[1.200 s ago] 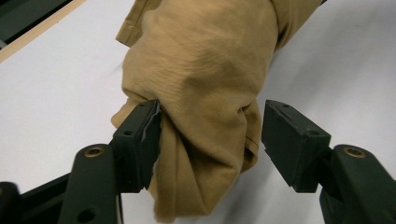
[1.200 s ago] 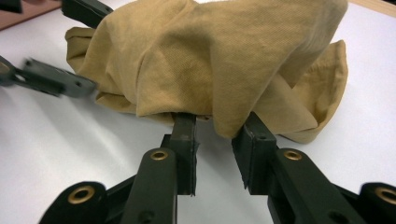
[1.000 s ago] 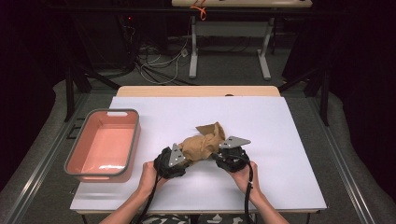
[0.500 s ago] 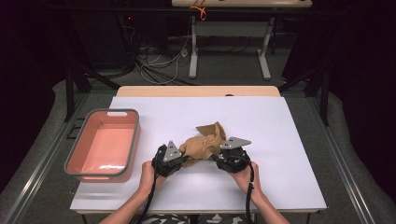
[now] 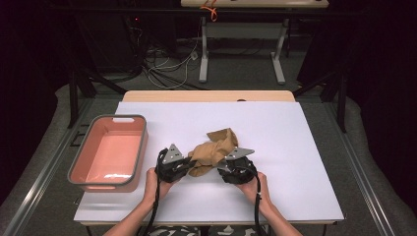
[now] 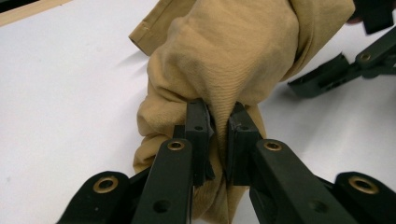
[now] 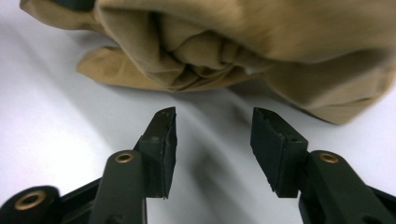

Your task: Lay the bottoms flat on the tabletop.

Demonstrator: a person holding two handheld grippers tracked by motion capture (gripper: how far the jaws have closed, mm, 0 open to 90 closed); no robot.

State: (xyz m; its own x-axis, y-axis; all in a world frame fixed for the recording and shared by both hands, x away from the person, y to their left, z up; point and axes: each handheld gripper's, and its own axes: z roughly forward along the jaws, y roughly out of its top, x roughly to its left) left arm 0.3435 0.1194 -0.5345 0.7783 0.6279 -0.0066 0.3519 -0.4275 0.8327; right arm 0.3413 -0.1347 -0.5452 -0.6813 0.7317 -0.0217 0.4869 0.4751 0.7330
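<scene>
A: What has changed since a second ago?

B: Little. The left gripper (image 5: 178, 166) has edged toward the left and the near side of the white table (image 5: 295, 147), and the tan cloth (image 5: 212, 150) has bunched tighter between the two grippers. The right gripper (image 5: 235, 167) sits about where it was.

A: Where is the cloth now?

B: Crumpled near the middle of the table, between the grippers and touching the left one. A pink tub (image 5: 109, 152) stands apart at the left.

A: And the jaws?

B: In the left gripper view the jaws are pressed together on a fold of cloth (image 6: 224, 60), pinching it. In the right gripper view the jaws are spread, just short of the cloth (image 7: 243, 42), holding nothing.

A: How would it handle?

B: Likely light, soft and limp; it will sag and slide rather than keep shape. A thick fold or the stitched hem (image 6: 154, 25) looks like the safest hold.

A: Any writing?

B: No label, brand or lettering can be read.
</scene>
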